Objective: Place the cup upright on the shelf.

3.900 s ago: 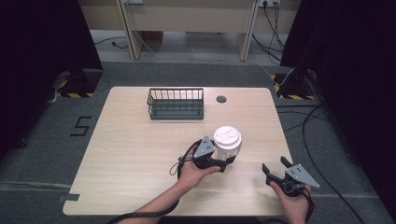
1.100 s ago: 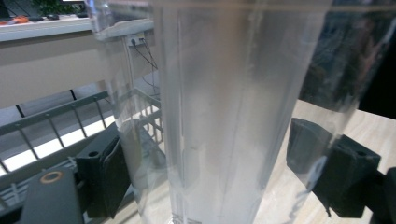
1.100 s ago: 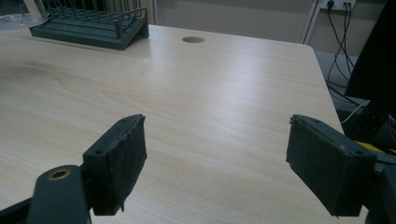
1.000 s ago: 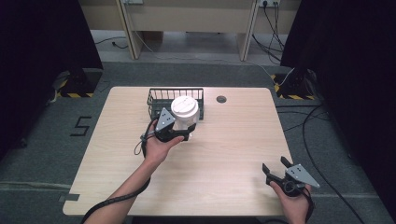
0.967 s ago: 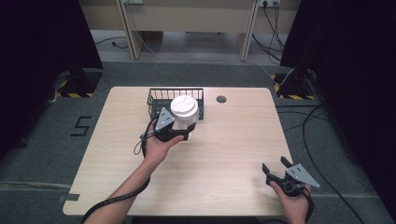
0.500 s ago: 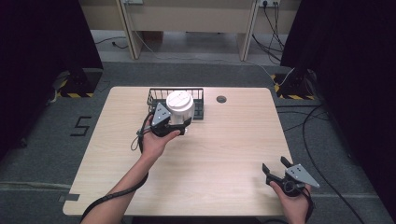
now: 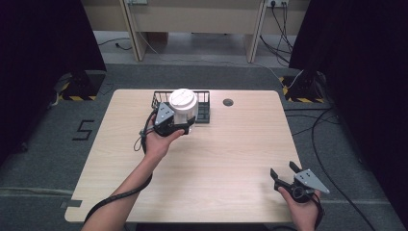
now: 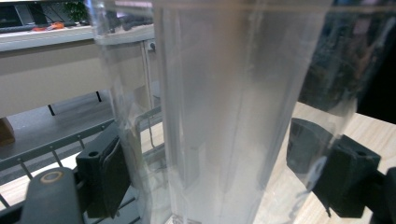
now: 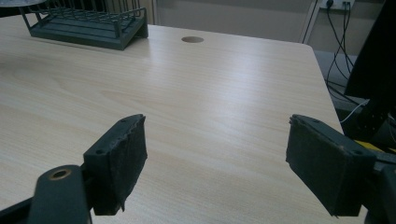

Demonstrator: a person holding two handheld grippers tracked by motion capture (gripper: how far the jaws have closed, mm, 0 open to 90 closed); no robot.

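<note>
A clear plastic container [image 7: 183, 109] with a white lid is held upright above the table, right at the front of a black wire basket [image 7: 205, 110]. My left gripper [image 7: 180, 126] is shut on the container's lower body. In the left gripper view the clear wall of the container [image 8: 224, 93] stands between both pads, with the basket's wires [image 8: 149, 135] just behind. My right gripper [image 7: 282, 169] rests near the table's front right corner, open, and nothing lies between its jaws [image 9: 215, 158].
The light wooden table [image 7: 231, 154] has a round cable hole [image 7: 228, 102] at the back right of the basket. The basket [image 9: 84, 25] stands far off in the right gripper view. Cables lie on the floor to the right.
My left gripper has carried the container from the table's middle right to the back, up to the basket. The right gripper has stayed still.
</note>
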